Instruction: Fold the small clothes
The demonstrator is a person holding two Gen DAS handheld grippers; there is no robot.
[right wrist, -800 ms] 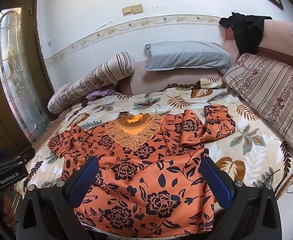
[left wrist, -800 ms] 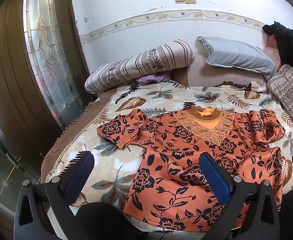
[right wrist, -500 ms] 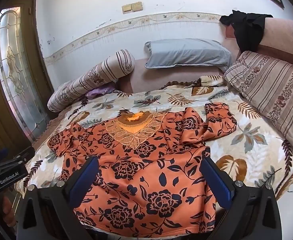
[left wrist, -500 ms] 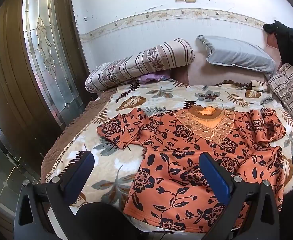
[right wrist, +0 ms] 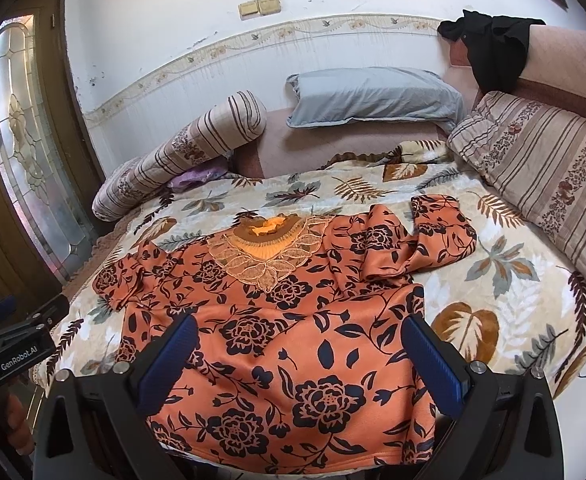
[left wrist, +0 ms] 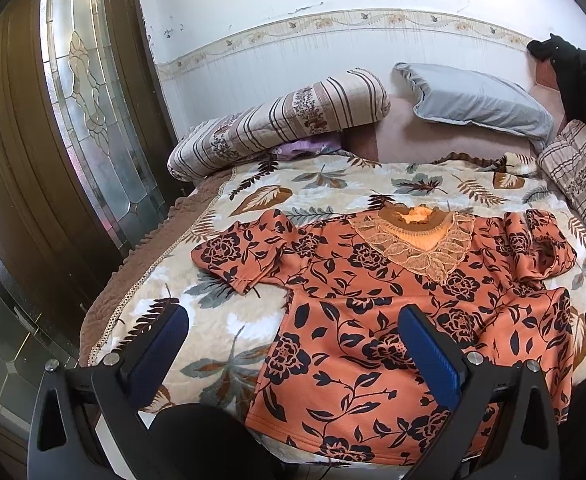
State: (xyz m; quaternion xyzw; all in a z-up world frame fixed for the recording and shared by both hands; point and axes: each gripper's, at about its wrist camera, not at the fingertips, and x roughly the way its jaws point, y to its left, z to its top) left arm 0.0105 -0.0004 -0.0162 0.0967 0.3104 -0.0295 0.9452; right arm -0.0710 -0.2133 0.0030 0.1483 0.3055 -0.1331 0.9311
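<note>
An orange top with dark flowers lies face up on the leaf-print bedspread, lace collar toward the pillows and hem toward me. Its left sleeve lies spread out; its right sleeve is crumpled. My left gripper hovers open above the hem's left corner, holding nothing. My right gripper hangs open over the lower body of the top, also holding nothing. The left gripper's body and a hand show at the right wrist view's left edge.
A striped bolster, a grey pillow and a striped cushion line the far and right sides. A purple cloth peeks from under the bolster. Black clothing hangs on the headboard. A glass-panelled door stands left.
Both views have tilted down a little, so the top sits slightly higher in frame. Both grippers stay open; the top has not moved.
</note>
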